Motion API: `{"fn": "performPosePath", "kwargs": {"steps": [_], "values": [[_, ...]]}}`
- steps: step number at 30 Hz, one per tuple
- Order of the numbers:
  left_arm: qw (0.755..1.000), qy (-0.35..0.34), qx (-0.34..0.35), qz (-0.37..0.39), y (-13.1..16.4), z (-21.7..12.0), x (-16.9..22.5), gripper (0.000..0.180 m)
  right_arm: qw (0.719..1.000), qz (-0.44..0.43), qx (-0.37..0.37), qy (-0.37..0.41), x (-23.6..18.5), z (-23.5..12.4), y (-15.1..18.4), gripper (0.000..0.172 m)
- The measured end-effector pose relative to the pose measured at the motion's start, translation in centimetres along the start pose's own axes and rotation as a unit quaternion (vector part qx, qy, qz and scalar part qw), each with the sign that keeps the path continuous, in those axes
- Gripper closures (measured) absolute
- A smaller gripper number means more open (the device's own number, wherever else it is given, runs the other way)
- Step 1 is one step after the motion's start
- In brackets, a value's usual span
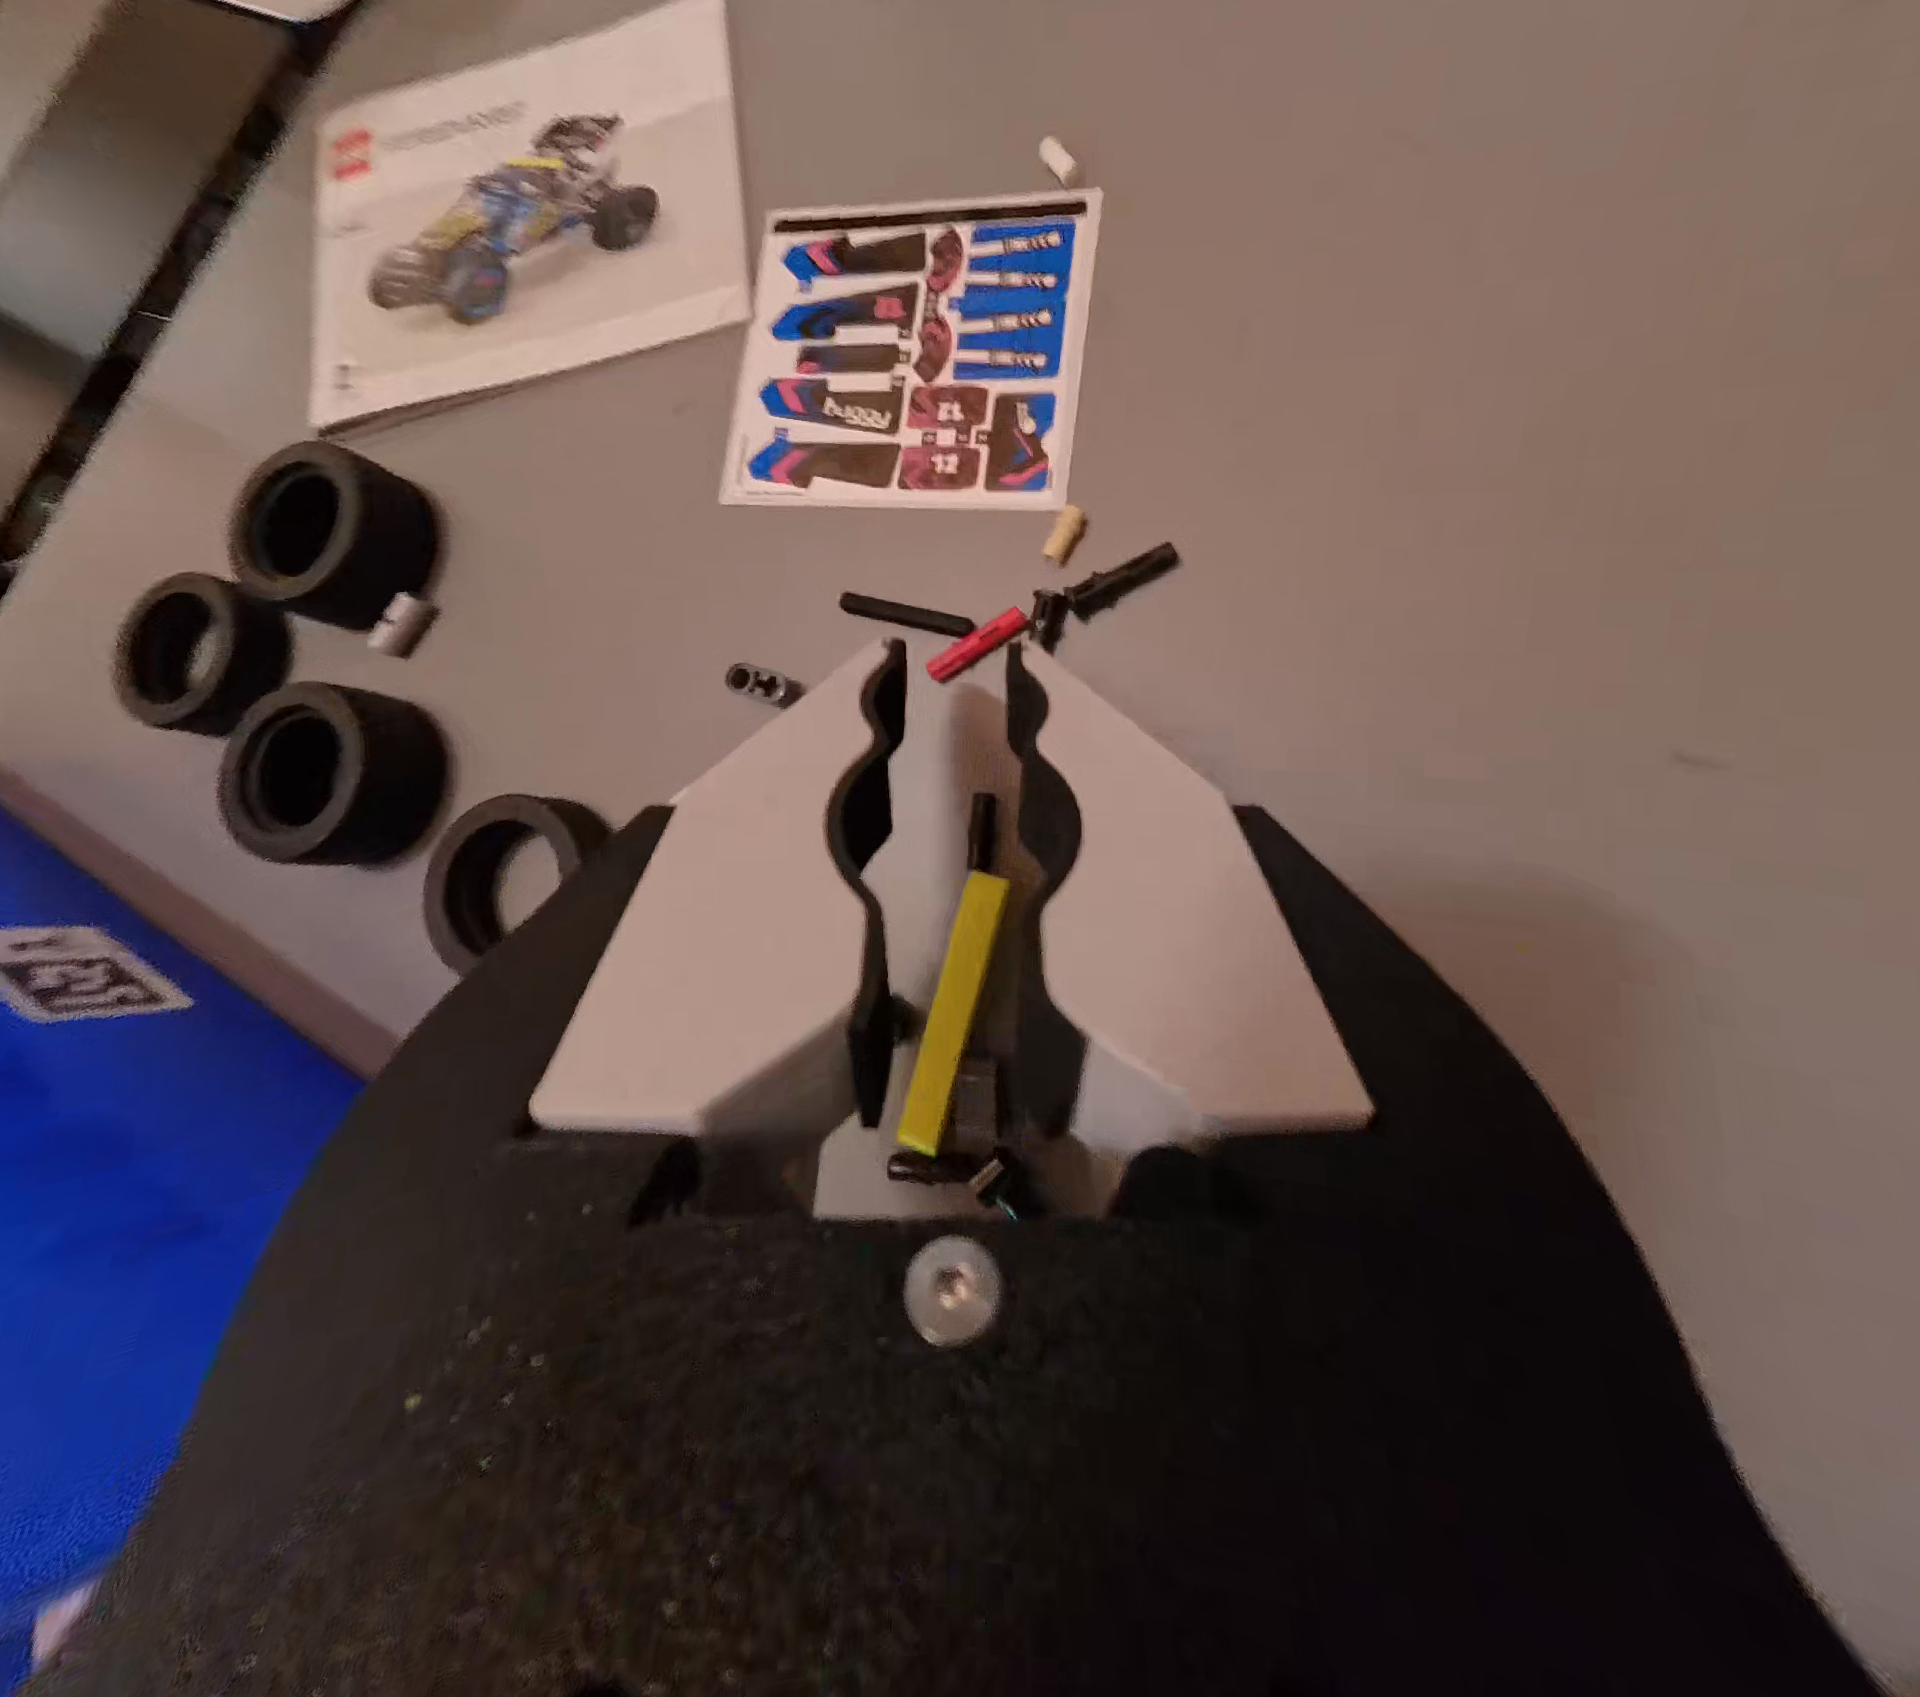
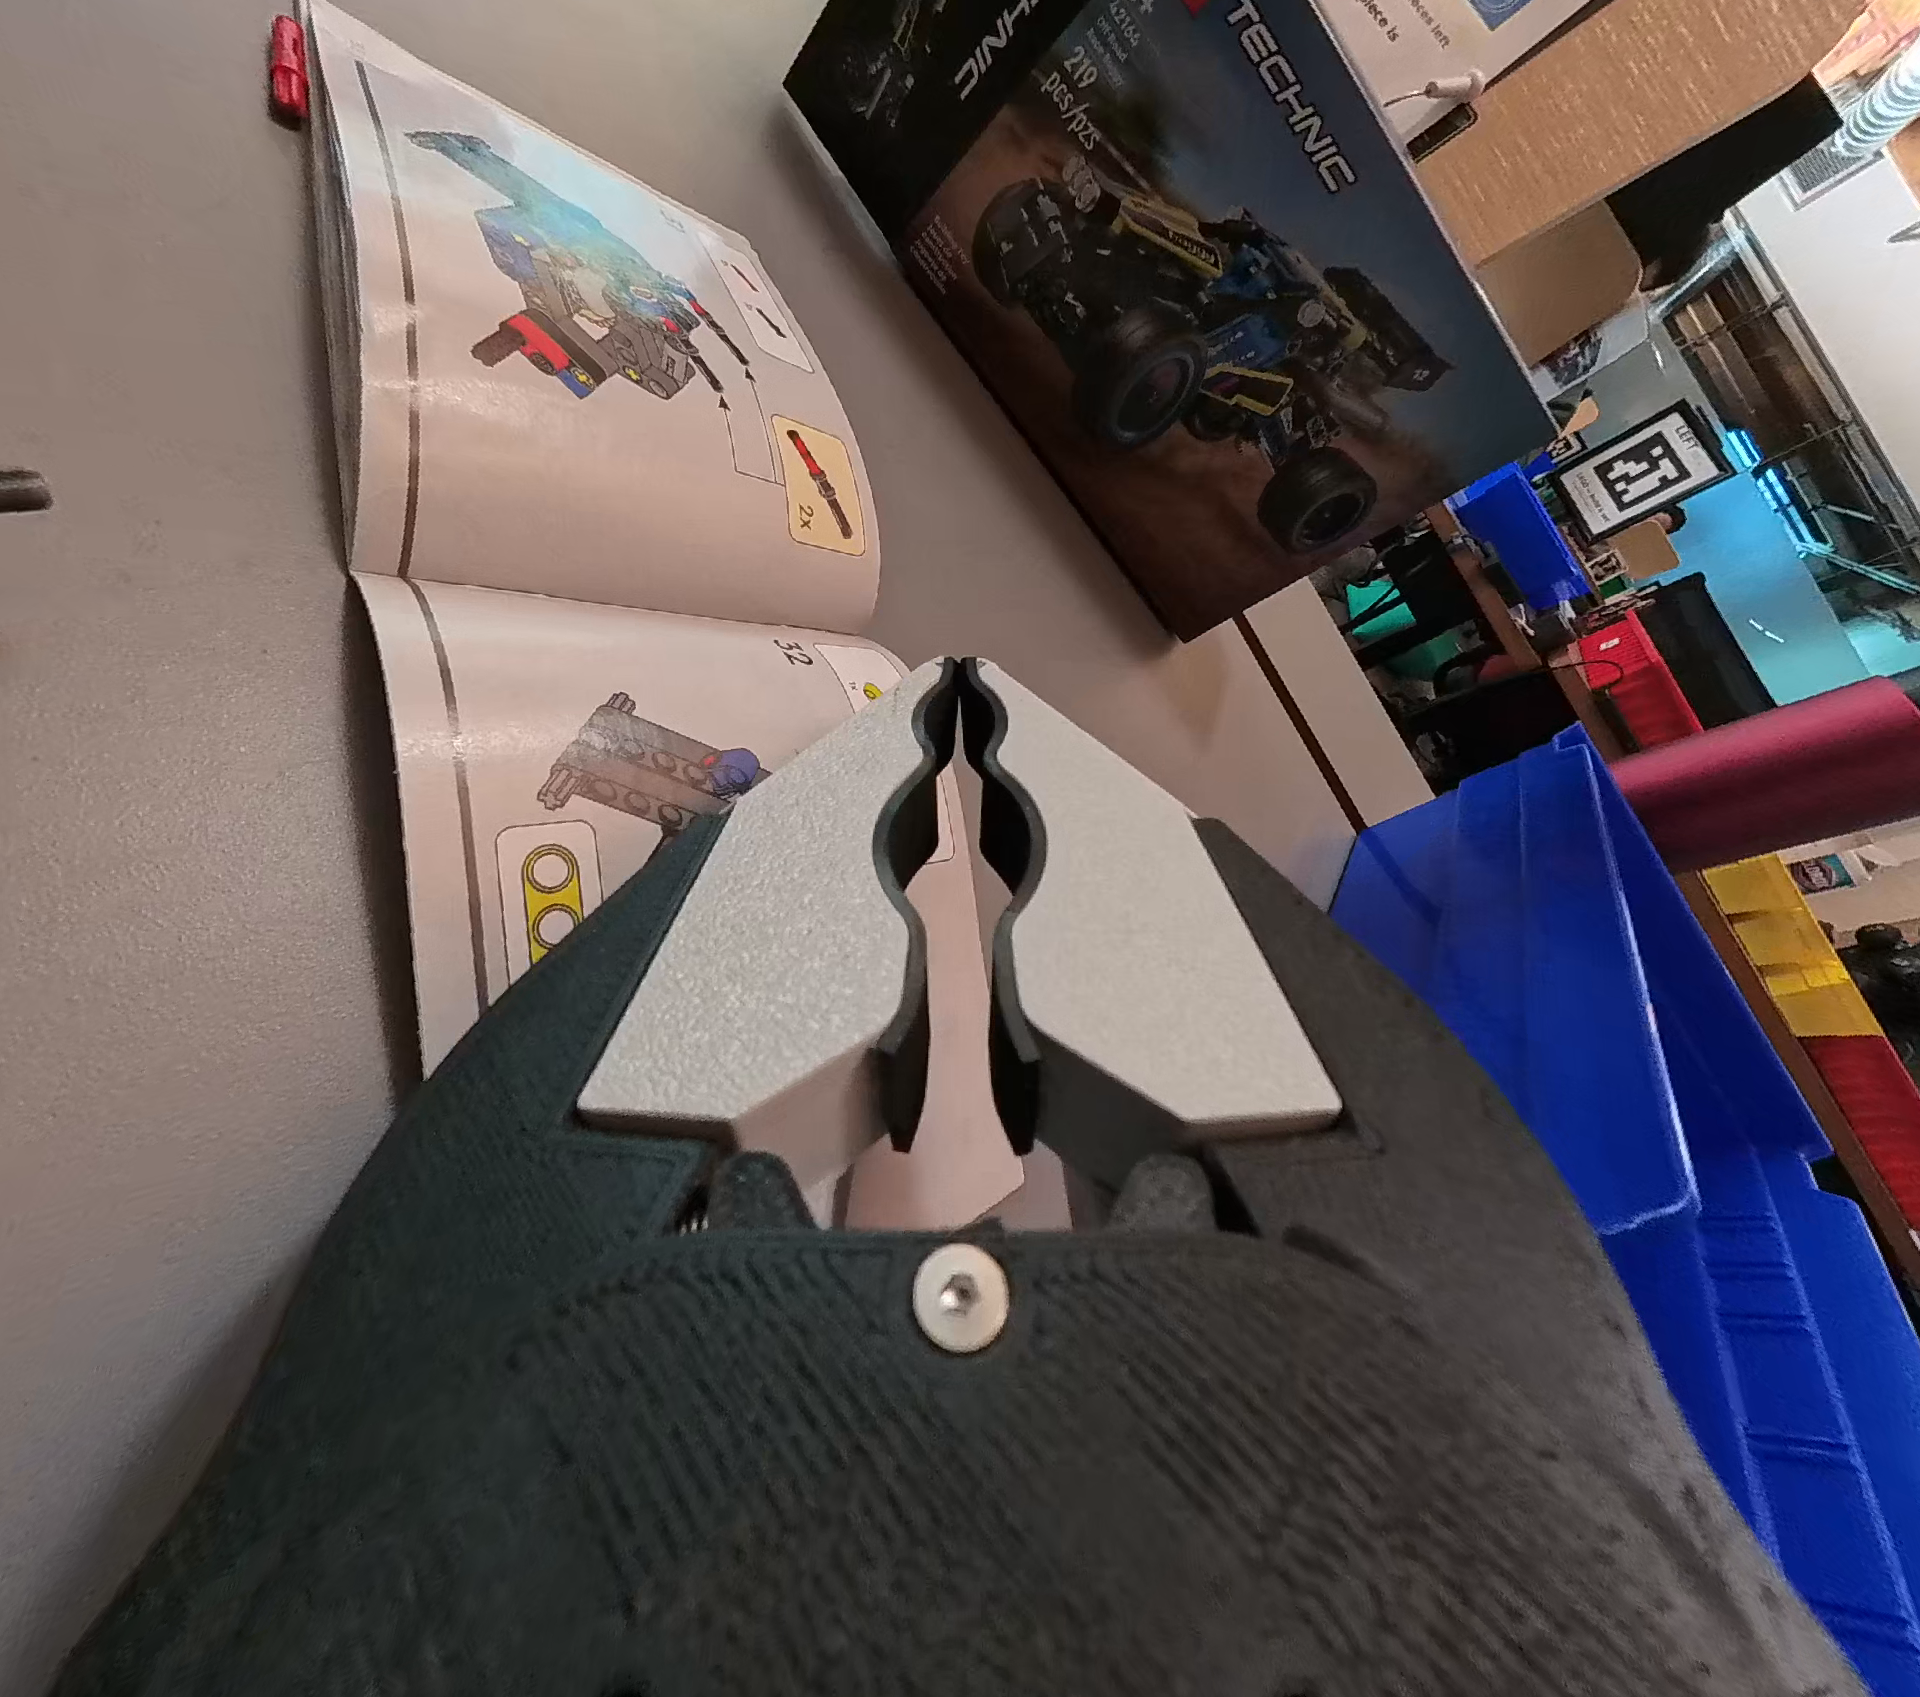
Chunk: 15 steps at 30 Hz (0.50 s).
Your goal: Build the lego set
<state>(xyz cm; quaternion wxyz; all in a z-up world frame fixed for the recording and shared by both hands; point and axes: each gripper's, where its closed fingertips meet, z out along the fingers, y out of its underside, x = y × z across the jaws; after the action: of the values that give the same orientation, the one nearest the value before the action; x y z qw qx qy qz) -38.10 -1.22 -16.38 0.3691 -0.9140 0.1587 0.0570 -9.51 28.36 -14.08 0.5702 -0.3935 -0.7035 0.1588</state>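
My left gripper (image 1: 954, 650) is open just above the grey table (image 1: 1455, 400). A yellow beam (image 1: 954, 1003) with black pins at its ends shows in the gap between the fingers, near the right one; the left pad stands clear of it. Just past the fingertips lie a red pin (image 1: 977, 641), a black axle (image 1: 904, 613) and a black pin piece (image 1: 1117, 582). My right gripper (image 2: 958, 668) is shut with its tips touching and nothing between them. It hovers over the open instruction booklet (image 2: 582, 421).
A sticker sheet (image 1: 914, 359), a closed booklet (image 1: 530, 213) and several black tyres (image 1: 332, 535) lie left of the pins. A tan pin (image 1: 1068, 530) and a dark connector (image 1: 764, 683) lie nearby. A set box (image 2: 1164, 224) and a blue bin (image 2: 1621, 1024) stand on the right. My right fingertips sit around 40 cm from my left ones.
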Motion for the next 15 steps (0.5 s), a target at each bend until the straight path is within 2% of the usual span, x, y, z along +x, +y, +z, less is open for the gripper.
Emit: {"fn": "performPosePath", "kwargs": {"steps": [4,10,13,15], "values": [[0.999,0.032,-0.015,0.038,0.7,1.5,-0.2,0.170,1.000,-0.001,-0.002,-0.001,-0.1,0.0,0.1,0.172],[0.995,0.079,-0.041,0.037,1.2,1.9,0.7,0.178,1.000,0.001,-0.007,-0.003,-0.1,0.1,0.4,0.172],[0.996,0.046,-0.056,0.042,1.6,1.4,0.0,0.178,1.000,0.001,-0.008,-0.003,-0.2,0.1,0.4,0.172],[0.999,0.024,-0.030,0.027,0.5,0.4,-0.3,0.178,1.000,0.000,-0.008,-0.004,-0.2,0.2,0.4,0.172]]}}
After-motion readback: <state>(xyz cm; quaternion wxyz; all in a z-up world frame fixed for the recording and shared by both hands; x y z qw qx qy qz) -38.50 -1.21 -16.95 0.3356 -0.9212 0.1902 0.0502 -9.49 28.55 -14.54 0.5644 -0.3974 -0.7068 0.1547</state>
